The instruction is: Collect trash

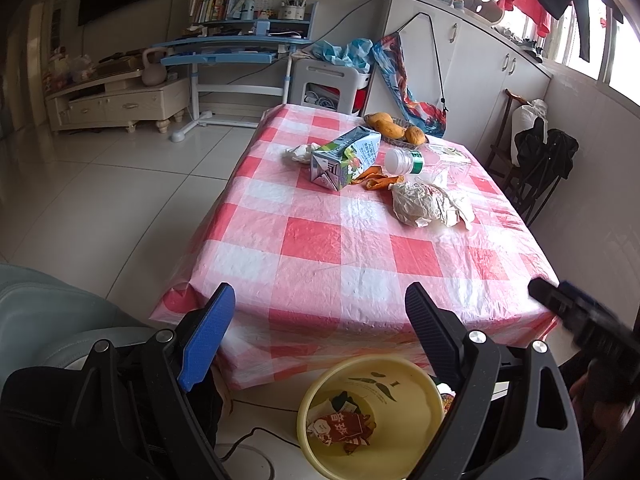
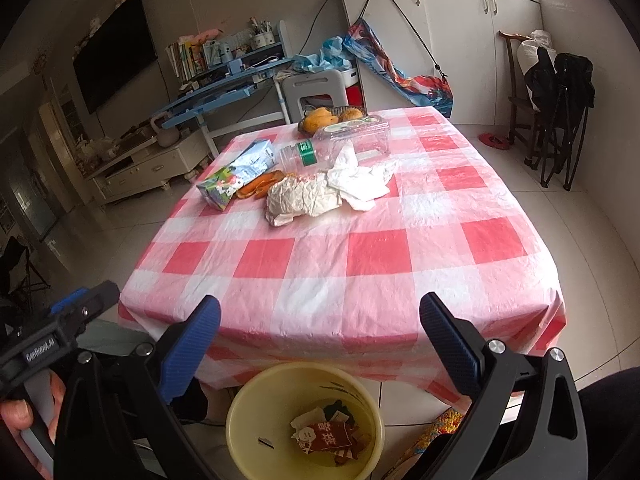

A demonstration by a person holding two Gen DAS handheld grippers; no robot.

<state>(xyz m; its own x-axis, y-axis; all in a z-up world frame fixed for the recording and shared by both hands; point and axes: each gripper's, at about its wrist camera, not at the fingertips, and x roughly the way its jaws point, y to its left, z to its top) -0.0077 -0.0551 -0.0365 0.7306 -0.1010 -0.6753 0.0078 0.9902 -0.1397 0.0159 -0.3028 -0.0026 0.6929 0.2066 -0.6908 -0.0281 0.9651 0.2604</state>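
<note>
Two handheld tongs hover at the near edge of a table draped in a red-and-white checked cloth (image 2: 340,248). The left gripper (image 1: 320,308) has its jaws spread wide with nothing between them, touching nothing. The right gripper (image 2: 320,320) is likewise spread wide and empty, poised over the near table edge. On the floor just below them, against the hanging cloth, stands a yellow bin (image 2: 248,412) with a red snack wrapper (image 2: 328,442) and a few scraps already at its bottom; its near rim is cut off by the picture edge. The remaining trash lies grouped on the far half of the table: a drink carton (image 2: 236,178) on its side at the left, orange peel (image 2: 260,186) just beside it, a crumpled paper wrapper (image 2: 300,198) in the middle, white tissues (image 2: 360,182) touching its right side, a clear plastic bottle (image 2: 300,154) with a green label behind, and a clear plastic box (image 2: 368,132) whose outline is hard to make out. A dish of mangoes (image 2: 320,118) sits at the far edge. The near half of the cloth is bare, leaving open room between the tongs and the trash. A hand (image 2: 18,412) is partly visible at the lower left.
</note>
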